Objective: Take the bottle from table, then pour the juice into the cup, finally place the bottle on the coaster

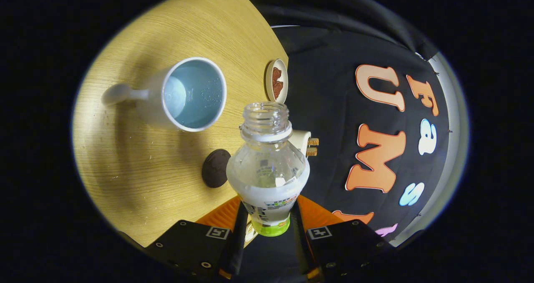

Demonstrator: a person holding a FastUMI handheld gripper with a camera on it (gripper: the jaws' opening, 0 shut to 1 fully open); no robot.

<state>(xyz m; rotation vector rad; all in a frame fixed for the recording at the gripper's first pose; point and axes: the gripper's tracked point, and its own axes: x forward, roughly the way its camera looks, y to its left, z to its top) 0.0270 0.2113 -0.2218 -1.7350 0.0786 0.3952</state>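
Gripper (269, 216) clamps clear plastic bottle (268, 166) (cap off) between both fingers; white ceramic cup (183, 94) beyond-left on wooden table (125, 157); dark round coaster (215, 168) just left of bottle.

You see wooden table (137, 183), pale grain, scattered small specks on surface. White cup (183, 95) lies directly on it, handle pointing away from bottle side, pale blue inside. Dark round coaster (215, 168) sits on wood just beside cup. Small white dish (276, 81) with brown contents rests near table edge, beyond cup.
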